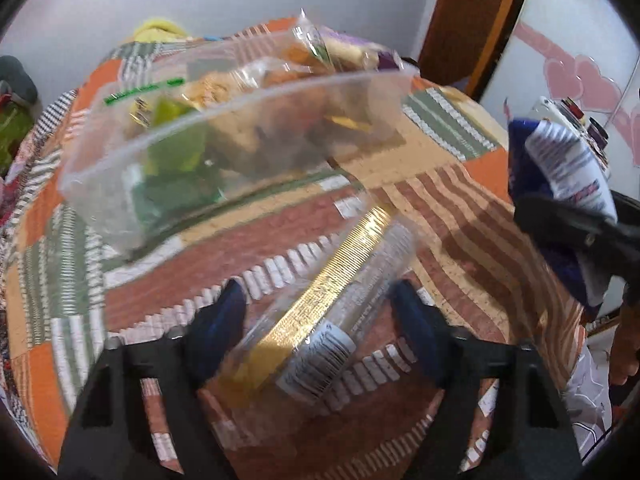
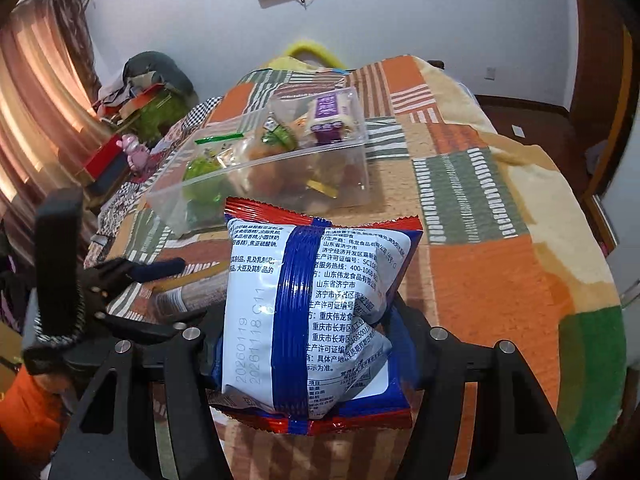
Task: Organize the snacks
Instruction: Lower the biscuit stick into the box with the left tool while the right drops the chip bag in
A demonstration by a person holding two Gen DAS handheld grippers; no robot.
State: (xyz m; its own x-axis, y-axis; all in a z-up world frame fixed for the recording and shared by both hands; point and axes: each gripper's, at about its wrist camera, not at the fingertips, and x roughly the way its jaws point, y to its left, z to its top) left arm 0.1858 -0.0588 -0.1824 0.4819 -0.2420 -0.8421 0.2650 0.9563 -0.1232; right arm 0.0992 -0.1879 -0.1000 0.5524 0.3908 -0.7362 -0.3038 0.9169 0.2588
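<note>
Left wrist view: the left tongs straddle a clear-wrapped gold packet that lies on the patchwork bedspread, just this side of the clear plastic bin. The blue pads sit at both sides of the packet; blur hides whether they press it, so I cannot tell if it is pinched. The packet is long and flat, with a gold strip and a white barcode label. It looks light, with a slick film wrapper and probably brittle contents; take it across the middle of its narrow width, gently.

Right wrist view: the right tongs pinch a puffed snack bag, lifted on the near side of the bin, which already holds several wrapped snacks. The bag is white with a blue seam band, red crimped ends and printed text. It is air-filled, soft and crushable, so a light squeeze at mid-body suits it.
</note>
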